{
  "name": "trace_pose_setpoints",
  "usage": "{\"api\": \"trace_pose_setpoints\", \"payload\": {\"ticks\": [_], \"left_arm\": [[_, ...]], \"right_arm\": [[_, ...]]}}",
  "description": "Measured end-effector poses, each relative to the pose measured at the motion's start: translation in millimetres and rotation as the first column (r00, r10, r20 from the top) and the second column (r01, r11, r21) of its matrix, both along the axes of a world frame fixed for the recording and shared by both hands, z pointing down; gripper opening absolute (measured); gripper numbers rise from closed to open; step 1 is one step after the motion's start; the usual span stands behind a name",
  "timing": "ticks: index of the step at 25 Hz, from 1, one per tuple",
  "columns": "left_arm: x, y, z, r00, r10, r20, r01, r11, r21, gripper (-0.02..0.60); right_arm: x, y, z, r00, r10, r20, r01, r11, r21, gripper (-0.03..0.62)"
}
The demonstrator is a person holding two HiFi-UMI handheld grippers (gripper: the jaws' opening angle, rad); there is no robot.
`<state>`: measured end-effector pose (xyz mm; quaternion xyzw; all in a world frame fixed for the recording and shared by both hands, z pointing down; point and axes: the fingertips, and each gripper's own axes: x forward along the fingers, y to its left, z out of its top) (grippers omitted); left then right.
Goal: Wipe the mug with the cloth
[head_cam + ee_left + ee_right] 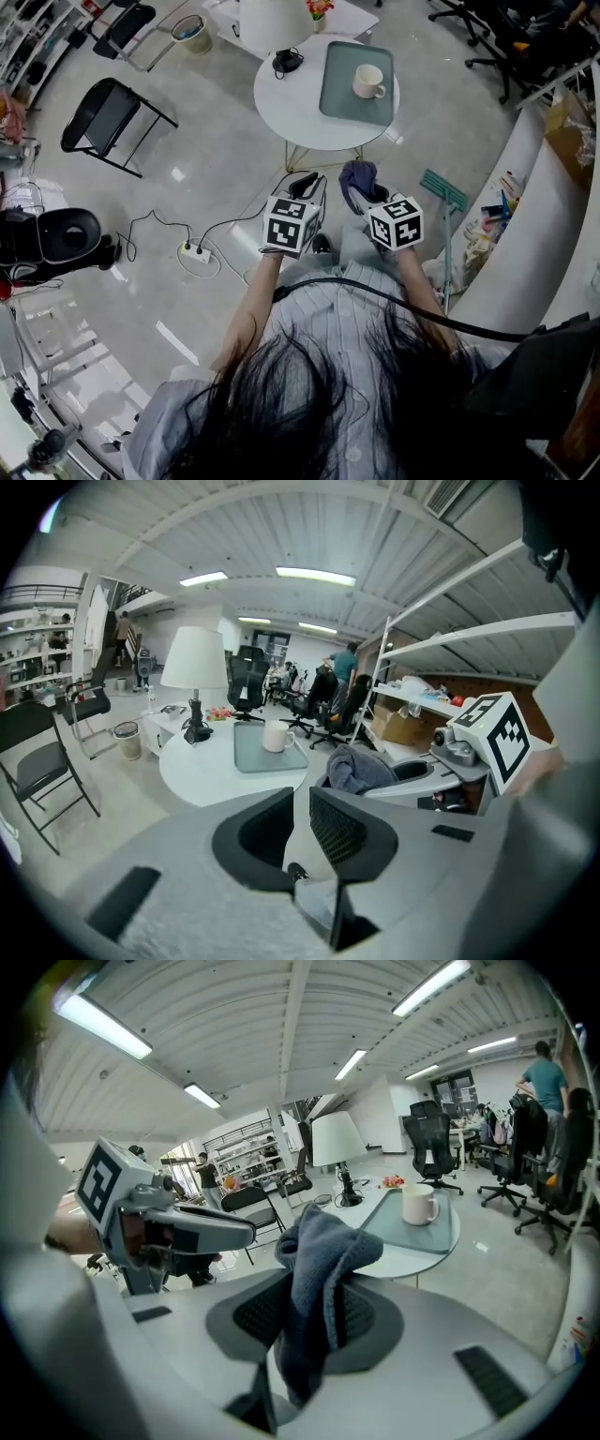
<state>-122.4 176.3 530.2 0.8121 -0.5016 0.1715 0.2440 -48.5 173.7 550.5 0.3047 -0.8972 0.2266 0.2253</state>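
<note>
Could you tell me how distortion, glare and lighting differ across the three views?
Head view: even light, small glare patches on the glossy floor, mug crisp. Left gripper view: heavy fisheye, dark corners, shelves bowed. Right gripper view: same fisheye, ceiling lights blown out, cloth sharp up close.

An open-plan office stretched under strip lights [314,575], with swivel chairs [246,679], metal shelving [487,635], a folding chair [105,114] and a round table [291,103].
</note>
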Motion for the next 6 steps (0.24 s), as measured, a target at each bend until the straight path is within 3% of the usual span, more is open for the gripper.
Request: {"api": "trace_pose_setpoints", "payload": {"ticks": [6], "left_arm": [[-13, -3, 0, 0.999, -0.047, -0.017, 0.047, 0.999, -0.003, 0.064]], "right_arm": [[-10, -3, 4, 0.999, -0.049, -0.023, 0.049, 0.999, -0.01, 0.094]]}}
